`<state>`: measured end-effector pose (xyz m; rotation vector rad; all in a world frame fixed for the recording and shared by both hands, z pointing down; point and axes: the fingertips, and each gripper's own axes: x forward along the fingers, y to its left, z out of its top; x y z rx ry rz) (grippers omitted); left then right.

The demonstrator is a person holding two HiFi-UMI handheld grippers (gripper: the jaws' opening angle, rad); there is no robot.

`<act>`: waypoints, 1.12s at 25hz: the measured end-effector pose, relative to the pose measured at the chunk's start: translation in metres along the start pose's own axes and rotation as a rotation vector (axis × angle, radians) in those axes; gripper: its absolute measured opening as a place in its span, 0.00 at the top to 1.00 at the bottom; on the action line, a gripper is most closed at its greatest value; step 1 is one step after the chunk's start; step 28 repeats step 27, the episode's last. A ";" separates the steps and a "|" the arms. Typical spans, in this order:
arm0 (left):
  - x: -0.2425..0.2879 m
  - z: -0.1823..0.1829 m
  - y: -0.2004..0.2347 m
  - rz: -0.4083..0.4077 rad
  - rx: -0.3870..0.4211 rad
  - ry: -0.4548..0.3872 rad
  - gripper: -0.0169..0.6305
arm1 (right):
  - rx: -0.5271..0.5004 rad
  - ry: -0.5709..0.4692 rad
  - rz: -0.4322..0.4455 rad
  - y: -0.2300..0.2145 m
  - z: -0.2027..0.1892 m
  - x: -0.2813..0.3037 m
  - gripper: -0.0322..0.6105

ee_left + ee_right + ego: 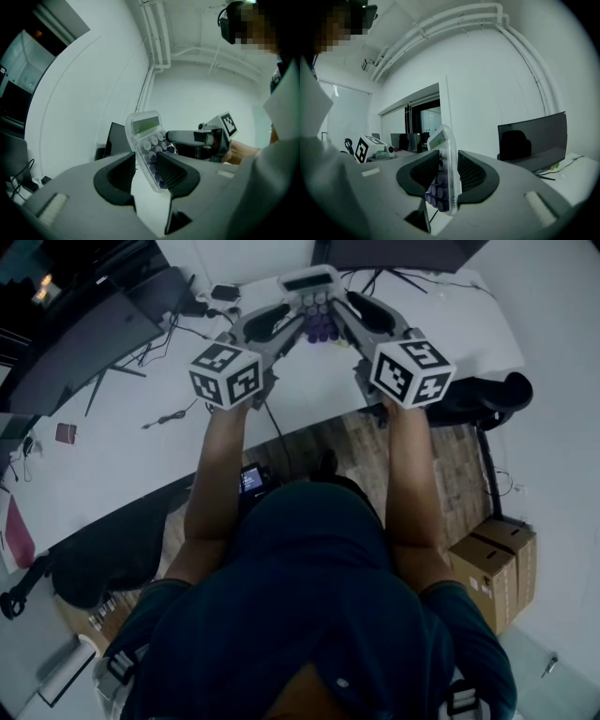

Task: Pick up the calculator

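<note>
Two grips on the calculator (312,282): left claw (146,169) and right claw (449,176) both clamp its keypad end above the far worktop (122,456); I judge the lift done, so next I keep both hands matched.

calculator (146,136) lower end hidden between left gripper (146,160) pads, display content too small to be read, monitor (532,140) lower edge covered by right gripper (449,158) body, small lit screen (251,480) too small to be read

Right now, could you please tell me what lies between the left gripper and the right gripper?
Only the calculator: in the head view, the left gripper and the right gripper each clamp one side of it.
</note>
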<state>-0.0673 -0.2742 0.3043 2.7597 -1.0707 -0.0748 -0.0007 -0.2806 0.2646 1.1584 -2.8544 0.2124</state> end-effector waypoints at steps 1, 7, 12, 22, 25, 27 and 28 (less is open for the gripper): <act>0.000 0.000 0.000 0.000 0.000 0.000 0.77 | -0.003 0.000 0.000 0.000 0.000 0.000 0.74; -0.001 0.003 0.001 0.010 0.001 -0.005 0.77 | -0.006 0.015 0.007 0.002 -0.003 -0.002 0.75; 0.001 0.001 0.001 0.007 -0.002 0.002 0.77 | 0.005 0.026 0.007 -0.001 -0.005 -0.002 0.75; 0.009 -0.007 0.013 0.020 -0.021 0.023 0.77 | 0.030 0.057 0.018 -0.011 -0.014 0.009 0.75; 0.013 -0.010 0.017 0.024 -0.027 0.030 0.77 | 0.040 0.064 0.021 -0.016 -0.017 0.013 0.75; 0.016 -0.012 0.020 0.026 -0.030 0.034 0.77 | 0.043 0.067 0.023 -0.020 -0.018 0.016 0.75; 0.016 -0.012 0.020 0.026 -0.030 0.034 0.77 | 0.043 0.067 0.023 -0.020 -0.018 0.016 0.75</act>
